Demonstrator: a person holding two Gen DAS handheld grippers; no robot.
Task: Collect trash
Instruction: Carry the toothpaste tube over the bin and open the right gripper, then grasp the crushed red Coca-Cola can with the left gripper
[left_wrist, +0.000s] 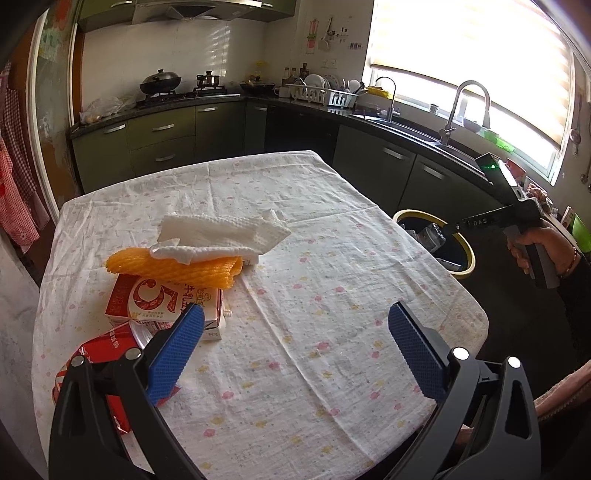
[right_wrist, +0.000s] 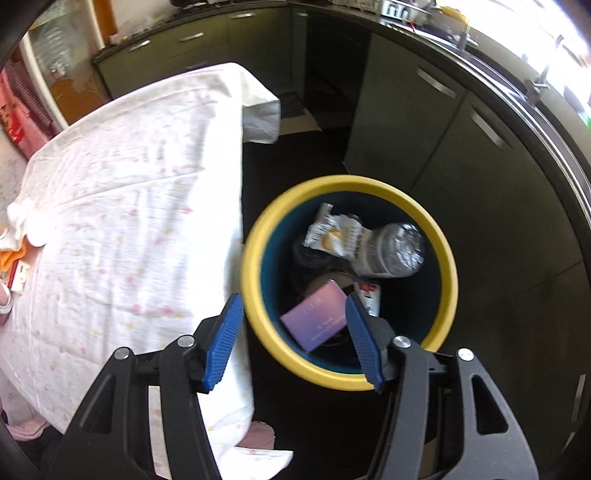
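In the left wrist view the left gripper (left_wrist: 295, 325) hangs over a table (left_wrist: 295, 206) covered in a flowered cloth, its jaws wide apart with only bare cloth between them. The trash left to collect sits in a heap at left of centre: a white paper towel (left_wrist: 221, 232) on top of an orange foam net (left_wrist: 177, 267), which lies across a red and white carton (left_wrist: 162, 301). A red can (left_wrist: 107, 350) lies at lower left, partly hidden behind the left blue pad (left_wrist: 177, 350). At the right edge a hand (left_wrist: 532, 243) holds the right gripper above the bin (left_wrist: 469, 254), which stands off the table's right side.

In the right wrist view the right gripper (right_wrist: 291, 332) points down at the yellow-rimmed bin (right_wrist: 255, 258), lower centre. Its jaws are parted and grip nothing. A purple box (right_wrist: 314, 319) shows between the pads, down inside the bin. Further in lie a clear bottle (right_wrist: 395, 251) and a crumpled wrapper (right_wrist: 328, 232). The cloth's hanging edge (right_wrist: 236, 206) is just left of the rim. Dark cabinets (right_wrist: 424, 122) fill the upper right.
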